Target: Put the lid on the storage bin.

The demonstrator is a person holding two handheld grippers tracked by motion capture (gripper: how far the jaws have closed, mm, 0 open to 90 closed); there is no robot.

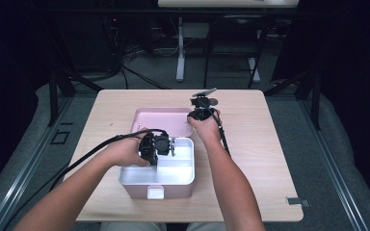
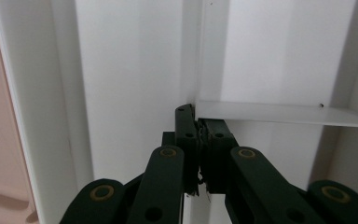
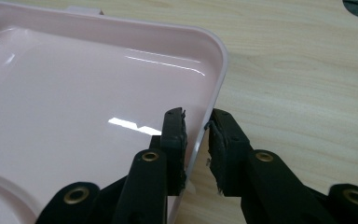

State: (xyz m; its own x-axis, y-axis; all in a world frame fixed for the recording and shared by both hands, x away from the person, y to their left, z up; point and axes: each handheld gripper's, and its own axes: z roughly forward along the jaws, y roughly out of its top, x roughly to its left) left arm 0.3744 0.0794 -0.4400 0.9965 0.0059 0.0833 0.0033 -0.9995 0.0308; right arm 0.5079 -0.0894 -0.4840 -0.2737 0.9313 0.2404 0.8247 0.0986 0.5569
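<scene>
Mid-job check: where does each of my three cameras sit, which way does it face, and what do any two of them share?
High view: above the person's side, facing forward and down on the wooden table; both forearms, left gripper, right gripper.
Left gripper view: rides that gripper, facing the white divided plastic tray; jaws shut on its divider.
Right gripper view: faces the pink plastic lid; jaws astride its rim.
Shared: high and right gripper views show lid and table.

The pink box (image 1: pixel 157 180) stands open near the table's front edge; its white inner tray (image 1: pixel 180 166) has dividers; the pink lid (image 1: pixel 161 120) lies flat behind it, inside facing up.
</scene>
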